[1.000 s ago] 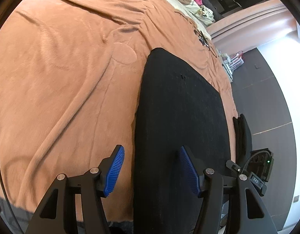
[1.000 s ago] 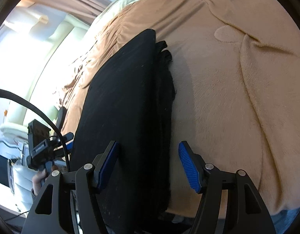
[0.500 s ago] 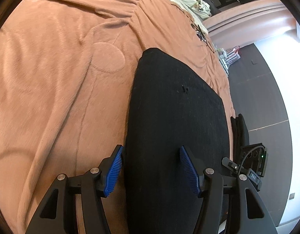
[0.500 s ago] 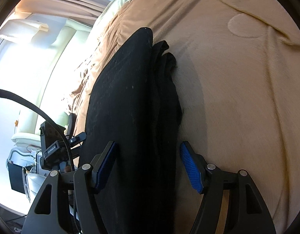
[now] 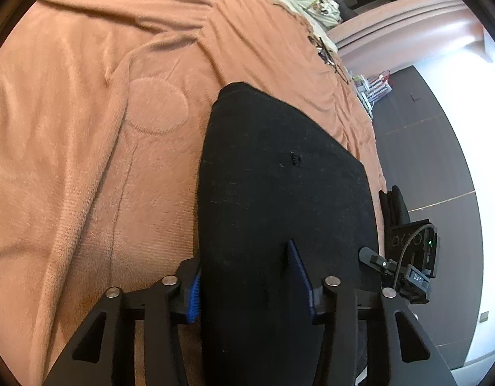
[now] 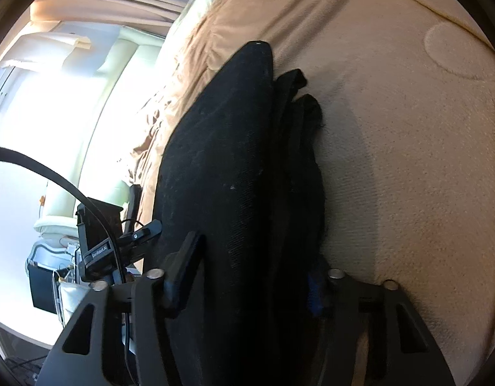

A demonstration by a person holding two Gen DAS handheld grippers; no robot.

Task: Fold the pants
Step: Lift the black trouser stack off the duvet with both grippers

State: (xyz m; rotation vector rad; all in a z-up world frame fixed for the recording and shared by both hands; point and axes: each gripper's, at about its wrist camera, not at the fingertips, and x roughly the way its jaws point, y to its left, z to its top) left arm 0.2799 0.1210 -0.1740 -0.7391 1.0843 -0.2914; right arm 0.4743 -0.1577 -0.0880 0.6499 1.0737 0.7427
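1. Both pairs of tongs have closed in over the last second, and the black pants have slid deeper between their blue pads than they sat a moment ago.
2. Left wrist view: our left gripper (image 5: 247,276) has just been closing with the near end of the black pants (image 5: 279,177) between its jaws. Its left pad (image 5: 194,296) sits at the cloth's edge and the right pad (image 5: 298,270) lies over the top face, so we read this as a grip on the pants.
3. From these tongs the pants run up toward 12 o'clock as one flat, folded panel on the tan blanket (image 5: 86,160). A round embossed patch (image 5: 157,106) lies at 10 o'clock, apart from the cloth.
4. Right wrist view: our right gripper (image 6: 250,273) has also just been closing, and it clasps the stacked layers, which fill the gap between its pads.
5. Layered edges show at 1 o'clock from the tongs, so we judge that the lengthwise fold is done.
6. A crosswise fold likely remains, with both near corners in hand.
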